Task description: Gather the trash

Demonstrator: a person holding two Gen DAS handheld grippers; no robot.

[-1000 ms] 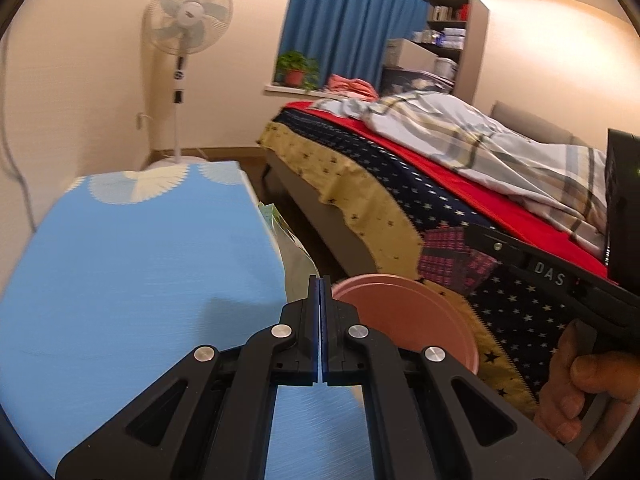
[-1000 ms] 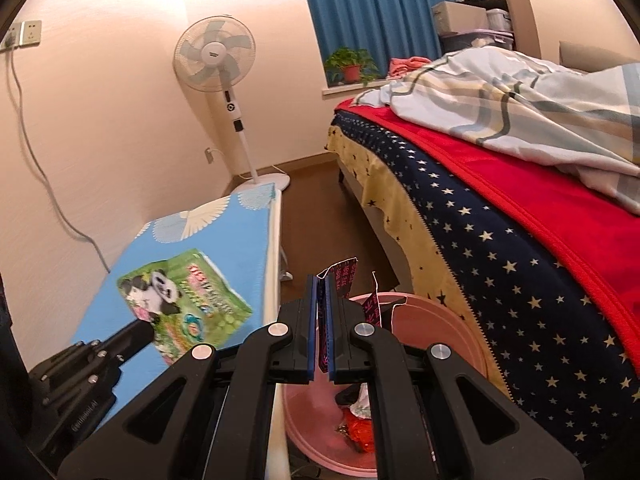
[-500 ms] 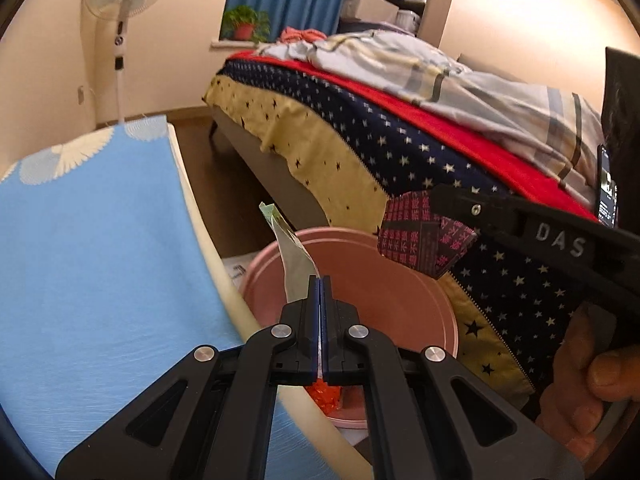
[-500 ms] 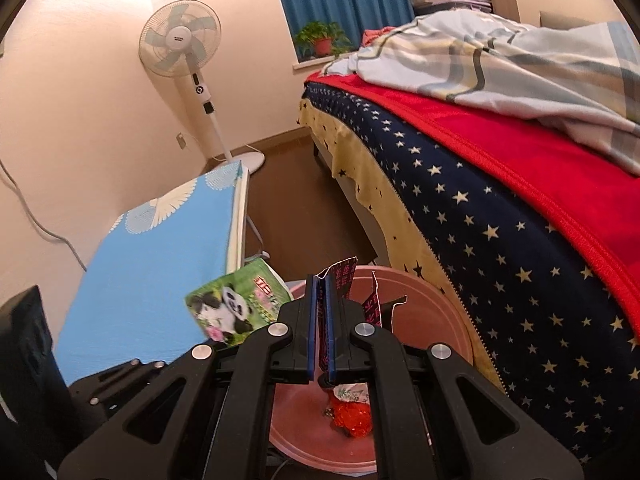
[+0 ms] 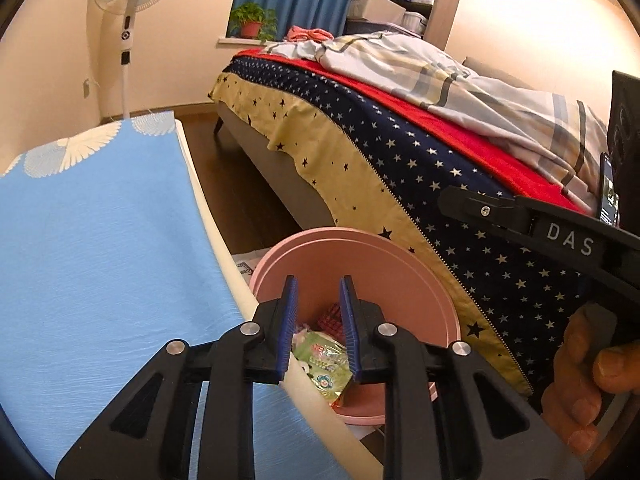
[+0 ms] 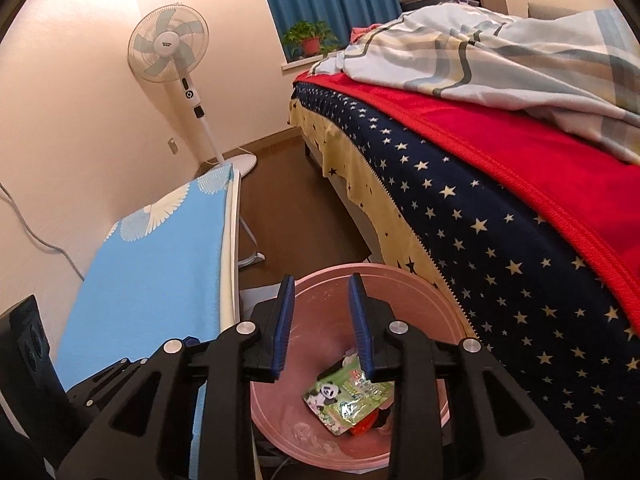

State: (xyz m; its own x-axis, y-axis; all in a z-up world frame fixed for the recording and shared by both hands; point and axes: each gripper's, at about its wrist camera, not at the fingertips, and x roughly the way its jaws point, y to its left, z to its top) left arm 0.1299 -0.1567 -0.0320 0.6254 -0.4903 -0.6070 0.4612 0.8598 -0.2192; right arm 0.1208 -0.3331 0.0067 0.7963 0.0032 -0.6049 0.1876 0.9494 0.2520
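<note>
Opening over pink bin [image 6: 416,280], left tongs [image 5: 318,284], right tongs [image 6: 322,282], both empty, panda wrapper [image 6: 344,400] inside.

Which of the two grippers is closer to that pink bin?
Right, as far as I can tell. The right gripper hangs over the pink bin, jaws opening, empty. The left gripper is at its table-side rim.

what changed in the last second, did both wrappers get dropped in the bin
Yes. Both hand-held grippers let go: the left hand-held gripper, which pinched the green panda wrapper, and the right hand-held gripper, which pinched a dark red wrapper, are opening with nothing between the pads. The panda wrapper now lies inside the pink bin. The blue-covered board, bed and fan stayed put.
</note>
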